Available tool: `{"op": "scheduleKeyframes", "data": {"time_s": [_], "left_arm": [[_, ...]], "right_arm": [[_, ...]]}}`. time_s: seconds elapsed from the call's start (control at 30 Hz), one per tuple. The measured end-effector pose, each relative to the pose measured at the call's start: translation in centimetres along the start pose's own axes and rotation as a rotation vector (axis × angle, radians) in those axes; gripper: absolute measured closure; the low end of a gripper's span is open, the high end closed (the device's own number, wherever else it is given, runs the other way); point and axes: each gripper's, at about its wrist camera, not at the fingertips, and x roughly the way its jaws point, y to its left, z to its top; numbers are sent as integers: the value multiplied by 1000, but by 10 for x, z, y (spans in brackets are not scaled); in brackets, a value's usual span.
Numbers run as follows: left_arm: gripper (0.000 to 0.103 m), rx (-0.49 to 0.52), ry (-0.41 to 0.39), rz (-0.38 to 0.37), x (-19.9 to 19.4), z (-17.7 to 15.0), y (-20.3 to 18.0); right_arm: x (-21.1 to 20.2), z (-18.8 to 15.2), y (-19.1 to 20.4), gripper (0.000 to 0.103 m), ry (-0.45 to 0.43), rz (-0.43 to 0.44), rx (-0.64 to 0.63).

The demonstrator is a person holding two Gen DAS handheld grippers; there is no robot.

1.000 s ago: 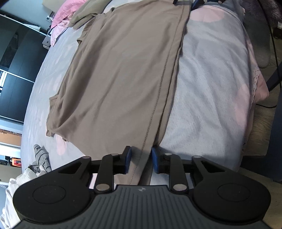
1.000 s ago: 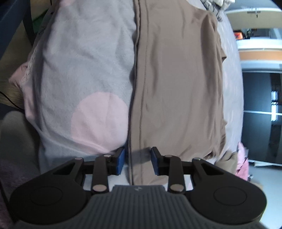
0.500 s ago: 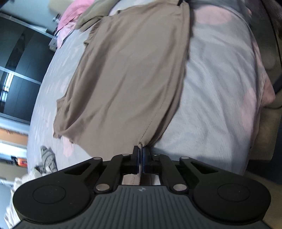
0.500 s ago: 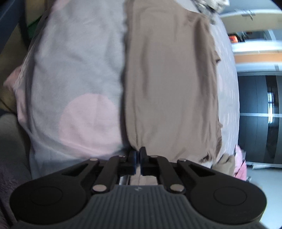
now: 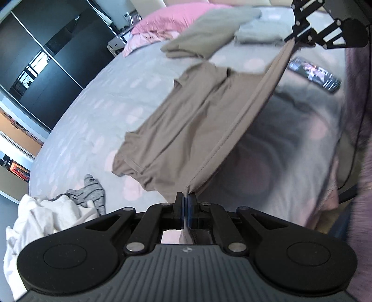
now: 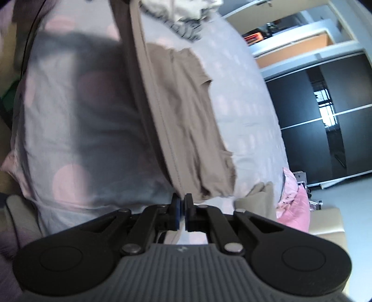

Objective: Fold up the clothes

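A taupe T-shirt (image 5: 186, 120) is partly raised off the grey, pink-dotted bed (image 5: 97, 97). Its stitched edge (image 5: 234, 130) runs taut through the air between my two grippers, and the rest sags down to the cover. My left gripper (image 5: 186, 197) is shut on one corner of that edge. At the top right of the left wrist view, my right gripper (image 5: 294, 40) pinches the other end. In the right wrist view, the right gripper (image 6: 182, 199) is shut on the shirt (image 6: 186, 116), which stretches away toward the top of the frame.
A phone (image 5: 313, 74) lies on the bed under the lifted edge. Folded khaki (image 5: 207, 34) and grey (image 5: 255, 34) garments and a pink pillow (image 5: 172, 21) lie at the far end. White and striped clothes (image 5: 58, 213) are heaped near the left. Dark wardrobe doors (image 6: 337, 116) stand beyond the bed.
Both grippers closed on the shirt's edge, then rose. The edge came up off the bed and pulled taut between them, while the far side of the shirt bunched on the cover.
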Motion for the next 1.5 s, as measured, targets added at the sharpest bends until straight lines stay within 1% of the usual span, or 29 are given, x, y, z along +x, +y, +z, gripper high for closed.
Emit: {"op": "scheduleKeyframes", "data": {"time_s": [0.13,0.3,0.4,0.47,0.57,0.73,0.87,1.07,1.17,1.27,1.4,1.5], "left_arm": [[102,-18,-28,-31,-30,7,4],[102,-28,-38,-76,-50,9,-1],[102,-32,-48,-87,-53,10,-3],[102,-31,-57,-88,-52,12,-3],[102,-34,-73,-75,-49,16,0],[102,-54,-87,-39,-41,30,21],[102,-35,-99,-3,-30,47,37],[102,-40,-85,30,8,69,64],[102,-83,-73,37,31,77,83],[102,-121,-72,37,49,82,102],[102,-132,-59,56,76,90,120],[102,-148,-41,58,98,96,135]], "right_arm": [[-35,-3,-13,99,3,13,40],[-74,-8,-30,99,8,97,77],[-91,-11,-40,99,4,147,102],[-91,-11,-44,99,7,124,116],[-77,-9,-51,99,16,82,125],[-58,-6,-59,99,23,77,96],[-42,-3,-71,99,25,52,80],[-9,4,-100,99,14,19,101],[15,8,-116,99,4,17,133],[37,12,-127,99,3,1,133],[68,18,-143,99,-7,-21,162],[96,23,-153,99,-9,-18,181]]}}
